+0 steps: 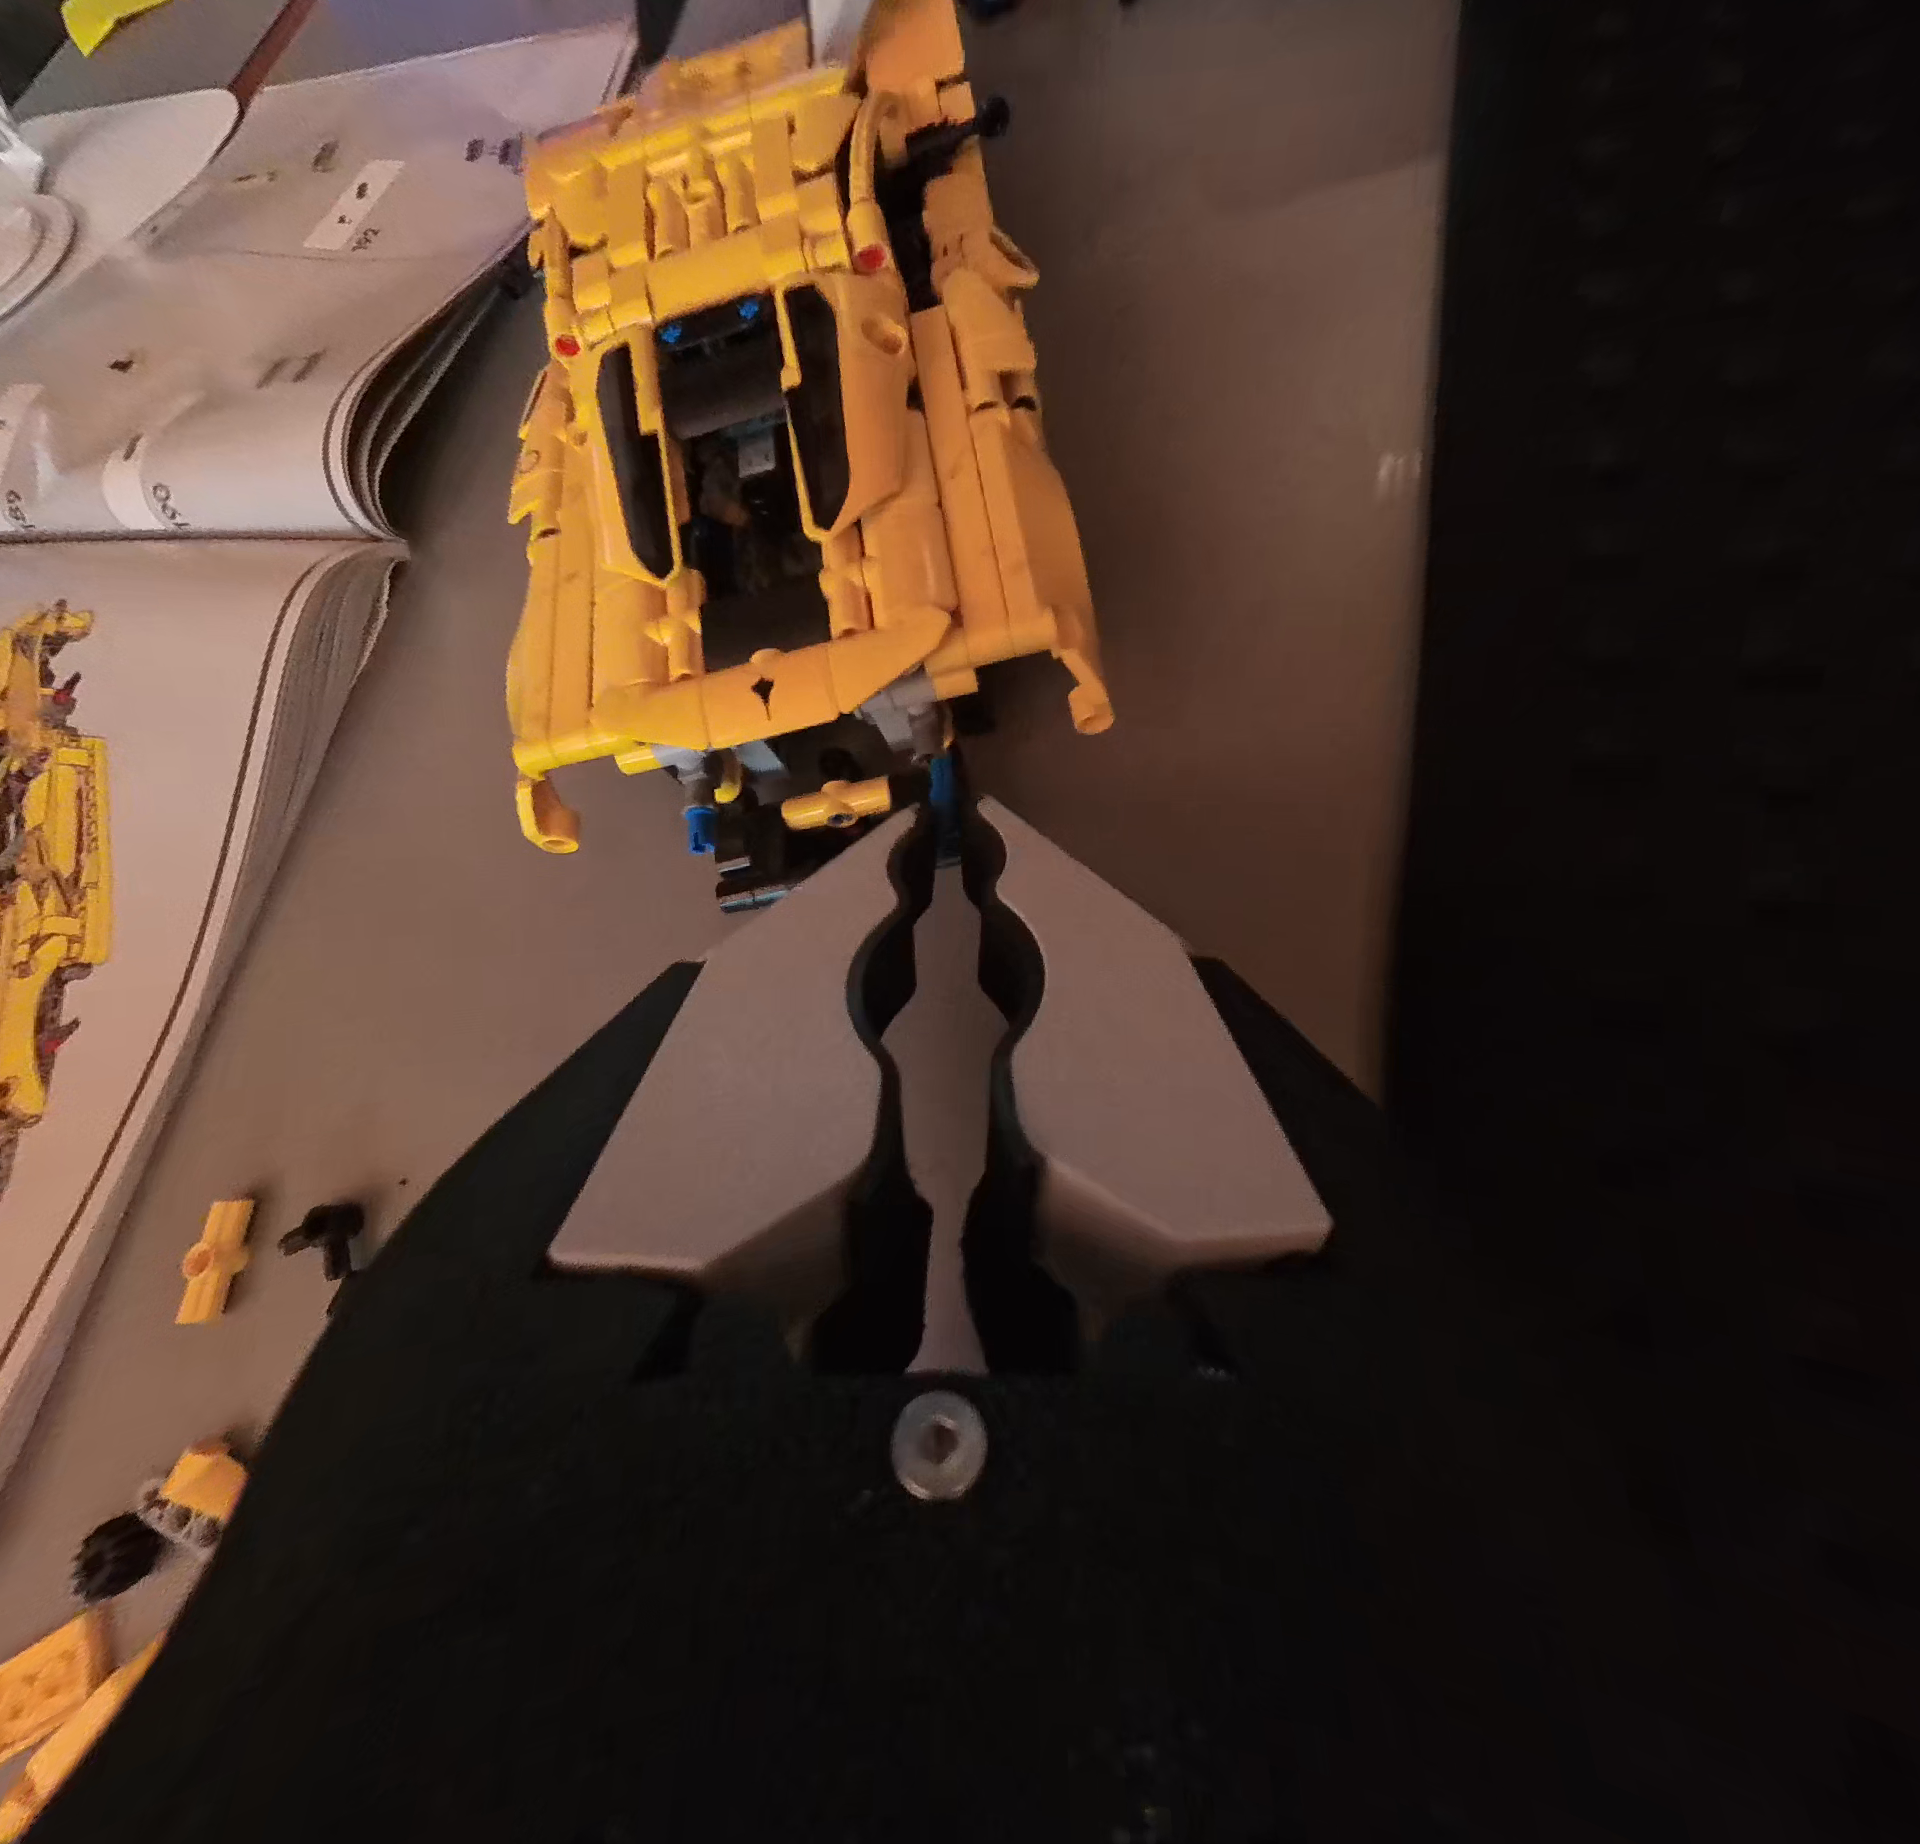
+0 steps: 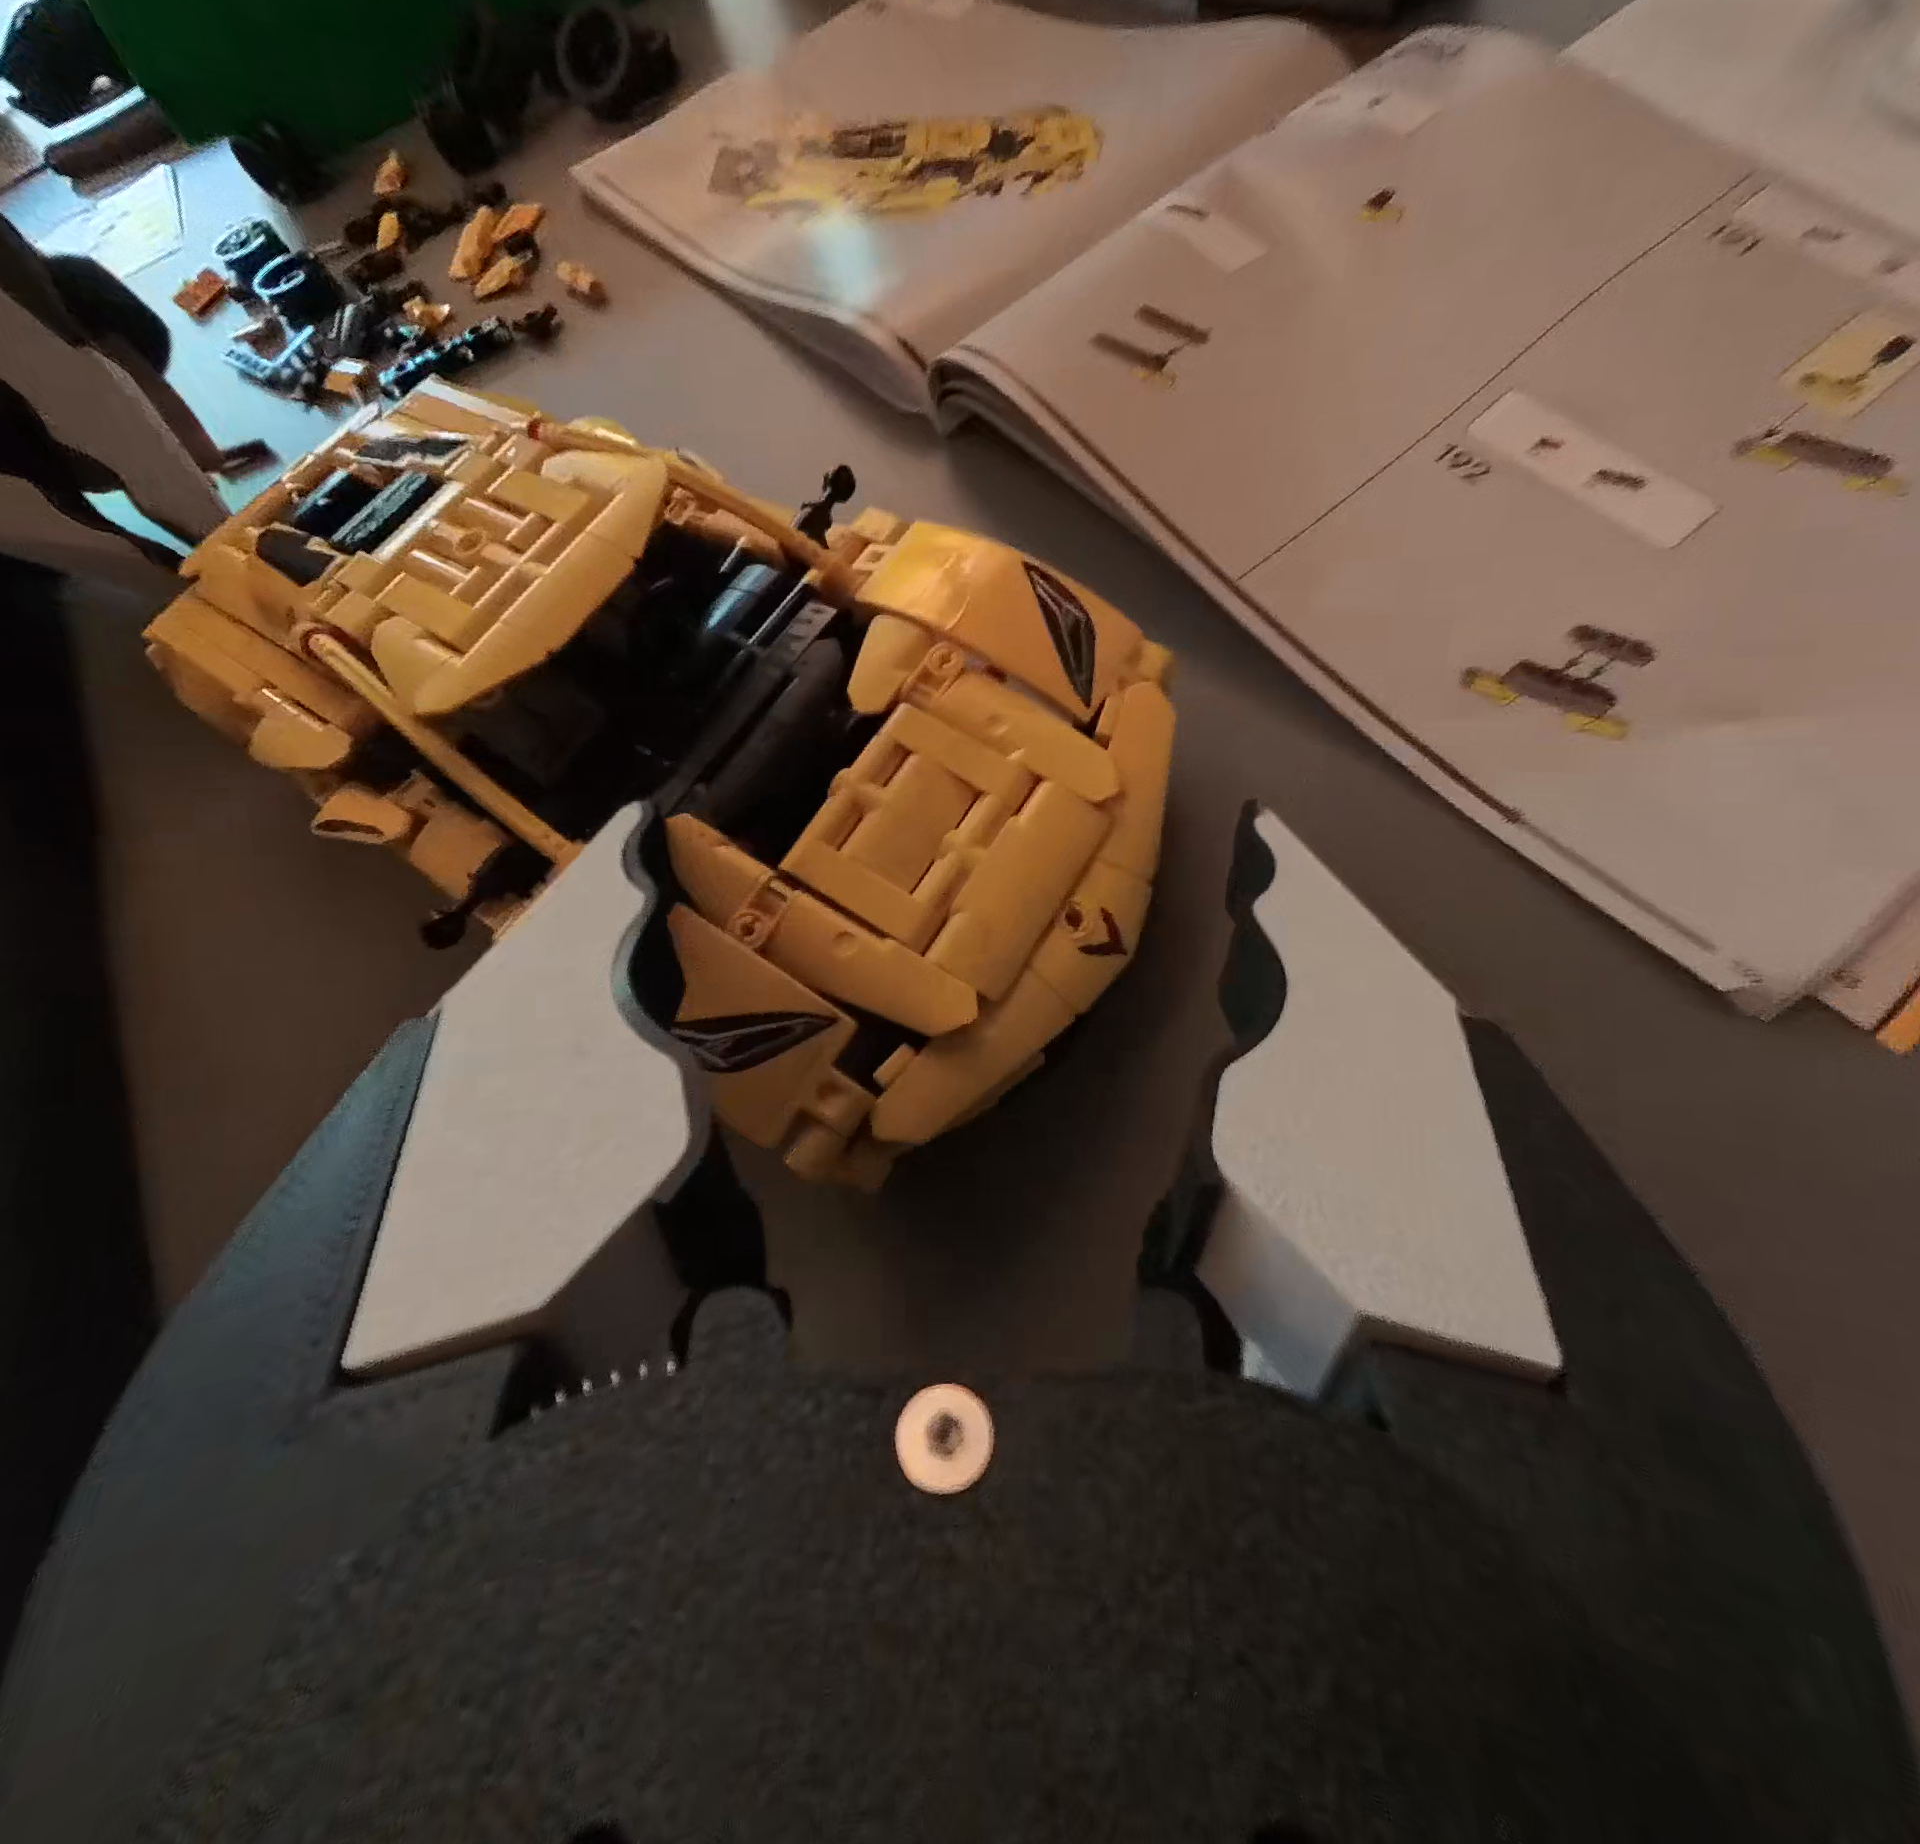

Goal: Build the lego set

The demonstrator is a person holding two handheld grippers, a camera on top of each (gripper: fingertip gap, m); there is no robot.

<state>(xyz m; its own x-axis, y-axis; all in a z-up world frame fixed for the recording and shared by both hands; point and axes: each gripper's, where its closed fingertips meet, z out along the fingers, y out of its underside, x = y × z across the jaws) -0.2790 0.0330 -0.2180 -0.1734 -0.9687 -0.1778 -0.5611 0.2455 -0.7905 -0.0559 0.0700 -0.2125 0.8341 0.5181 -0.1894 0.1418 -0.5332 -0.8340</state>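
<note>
We find bare table (image 2: 1195, 755) between the yellow car (image 2: 665, 714) and the open instruction book (image 2: 1455, 444) on its right; loose pieces (image 2: 416, 267) crowd the far left.

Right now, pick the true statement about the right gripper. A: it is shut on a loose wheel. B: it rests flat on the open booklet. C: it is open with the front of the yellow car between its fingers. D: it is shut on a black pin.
C: the right gripper stands open, and the nose of the yellow car sits in the wide gap between its fingers.
</note>
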